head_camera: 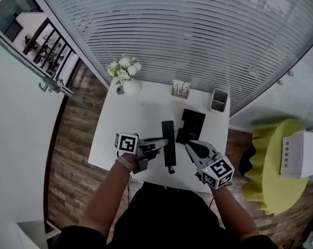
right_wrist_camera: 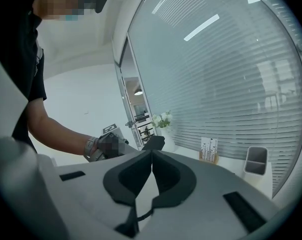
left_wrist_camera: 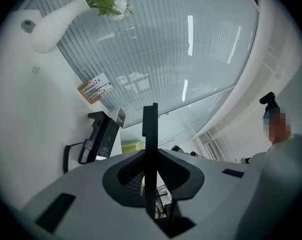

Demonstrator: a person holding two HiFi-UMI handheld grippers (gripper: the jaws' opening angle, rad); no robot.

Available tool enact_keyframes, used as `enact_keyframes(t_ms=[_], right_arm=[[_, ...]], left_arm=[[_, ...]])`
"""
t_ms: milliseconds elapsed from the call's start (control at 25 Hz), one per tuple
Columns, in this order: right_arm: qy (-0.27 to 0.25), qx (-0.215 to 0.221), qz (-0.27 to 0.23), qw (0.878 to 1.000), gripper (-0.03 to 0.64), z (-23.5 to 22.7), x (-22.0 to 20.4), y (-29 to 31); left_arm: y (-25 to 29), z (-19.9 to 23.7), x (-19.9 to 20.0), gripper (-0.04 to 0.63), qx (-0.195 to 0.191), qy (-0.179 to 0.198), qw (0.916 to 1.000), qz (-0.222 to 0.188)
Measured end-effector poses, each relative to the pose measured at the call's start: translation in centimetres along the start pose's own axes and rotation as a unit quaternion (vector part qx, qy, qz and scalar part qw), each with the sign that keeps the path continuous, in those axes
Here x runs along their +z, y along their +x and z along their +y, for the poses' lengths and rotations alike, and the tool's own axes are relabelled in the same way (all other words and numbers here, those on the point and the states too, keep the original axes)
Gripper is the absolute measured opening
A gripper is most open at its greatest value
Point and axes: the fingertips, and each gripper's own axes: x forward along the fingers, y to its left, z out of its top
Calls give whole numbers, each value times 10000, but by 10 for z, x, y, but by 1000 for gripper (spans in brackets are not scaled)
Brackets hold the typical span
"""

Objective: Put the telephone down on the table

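The black telephone handset point(head_camera: 169, 141) lies lengthwise over the white table point(head_camera: 146, 110), its coiled cord point(head_camera: 171, 168) trailing toward me. My left gripper point(head_camera: 163, 141) reaches in from the left and is shut on the handset's middle. In the left gripper view the handset point(left_wrist_camera: 150, 134) shows edge-on as a thin black bar clamped between the jaws. I cannot tell if it touches the table. The telephone base point(head_camera: 191, 124) stands just right of it, and the base point(left_wrist_camera: 103, 136) also shows in the left gripper view. My right gripper point(head_camera: 189, 146) hovers beside the handset, shut and empty; its view shows the handset's end point(right_wrist_camera: 155, 143).
A white vase of flowers point(head_camera: 125, 75) stands at the table's far left corner. A small card holder point(head_camera: 181, 89) and a grey pen cup point(head_camera: 218, 100) sit along the far edge by the blinds. A yellow-green stool point(head_camera: 273, 165) with a white box point(head_camera: 301, 153) stands right of the table.
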Motion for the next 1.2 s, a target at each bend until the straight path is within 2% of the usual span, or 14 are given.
enact_keyframes(t_ms=[280,800,1200], right_arm=[[-66,238,122,9996,23,13,-8,13],[20,-303,206,9993,23,36,-13,68],[143,-433,231,9987,23,48,-16,109]], left_arm=[[-24,2,-2,75,67,-50,9997,-247],[-85,39,14,75,135,-117,9994,286],[-110,67,29,75,223,-130,9979,596]])
